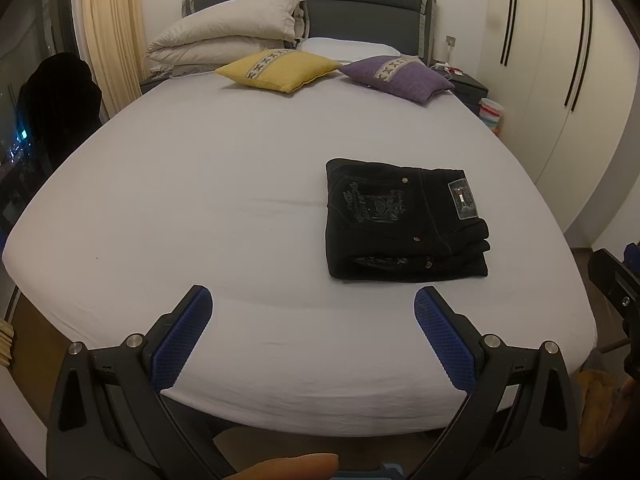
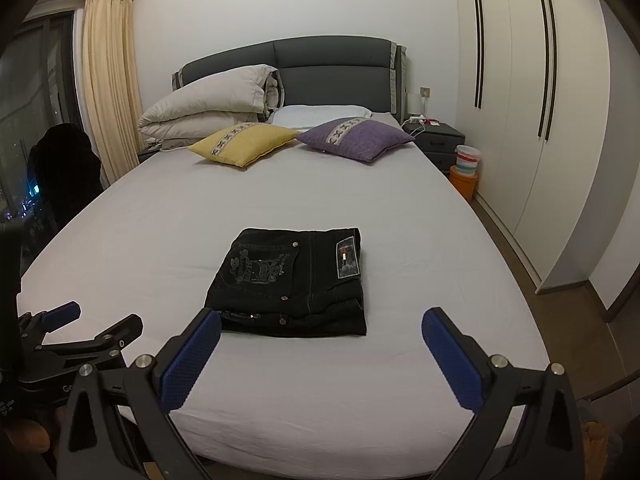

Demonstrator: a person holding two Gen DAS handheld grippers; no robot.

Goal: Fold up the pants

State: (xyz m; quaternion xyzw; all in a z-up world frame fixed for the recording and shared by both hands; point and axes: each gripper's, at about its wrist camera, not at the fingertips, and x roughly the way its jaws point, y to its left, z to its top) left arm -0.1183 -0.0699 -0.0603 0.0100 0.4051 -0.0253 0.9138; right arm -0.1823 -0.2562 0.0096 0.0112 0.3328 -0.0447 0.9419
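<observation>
Black pants [image 1: 404,220] lie folded into a compact stack on the white bed [image 1: 200,200], back pocket and waistband label facing up. In the right wrist view the pants [image 2: 292,284] sit just beyond the fingers. My left gripper [image 1: 313,300] is open and empty, above the bed's near edge, to the left and short of the pants. My right gripper [image 2: 321,322] is open and empty, its left pad [image 2: 192,356] close to the stack's near left corner. The left gripper also shows in the right wrist view [image 2: 96,320], at the left edge.
A yellow cushion [image 1: 278,69] and a purple cushion [image 1: 398,76] lie near the headboard, beside a folded duvet [image 1: 228,36]. A nightstand [image 2: 436,140] and stacked tubs [image 2: 466,172] stand right of the bed. Wardrobe doors [image 2: 540,120] line the right wall. A dark chair [image 1: 60,96] stands at left.
</observation>
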